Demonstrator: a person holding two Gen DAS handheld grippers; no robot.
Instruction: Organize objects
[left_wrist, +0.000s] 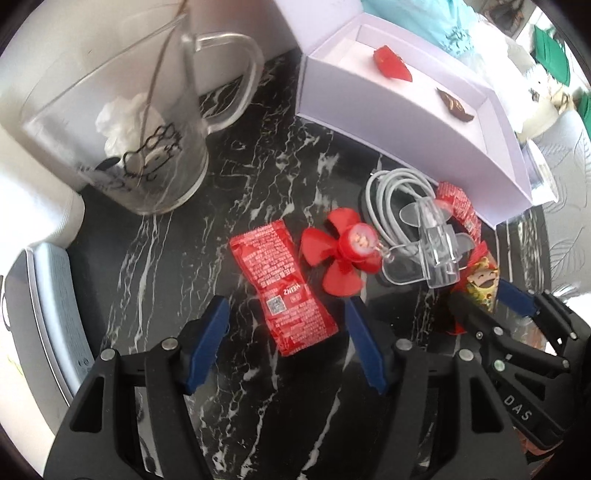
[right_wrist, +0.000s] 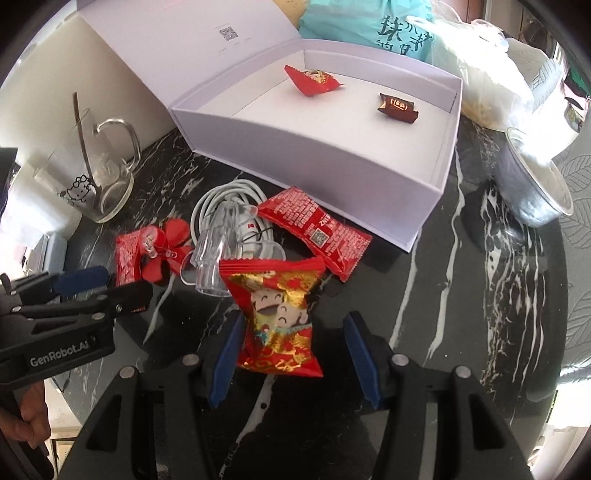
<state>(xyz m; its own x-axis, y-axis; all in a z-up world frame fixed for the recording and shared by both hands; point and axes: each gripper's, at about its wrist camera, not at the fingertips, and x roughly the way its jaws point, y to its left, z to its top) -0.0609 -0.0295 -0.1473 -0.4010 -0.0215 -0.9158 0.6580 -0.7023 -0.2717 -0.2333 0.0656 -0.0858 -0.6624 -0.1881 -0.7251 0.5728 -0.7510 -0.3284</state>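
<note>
Grippers both low over the counter (right_wrist: 424, 280): your left gripper (left_wrist: 286, 328) is spread around the ketchup packet (left_wrist: 282, 286), your right gripper (right_wrist: 291, 354) spread around the candy bag (right_wrist: 279, 317). Neither is pinched yet. Close, then lift toward the white box (right_wrist: 332, 162).

1. In your open white cardboard box (right_wrist: 332, 155) lie a red wrapped candy (right_wrist: 310, 79) and, to its right, a brown wrapped candy (right_wrist: 397, 107).
2. Before the box, on the black marble table (right_wrist: 461, 277), your coiled white cable (right_wrist: 225, 199) sits between two red ketchup sachets (right_wrist: 317, 230).
</note>
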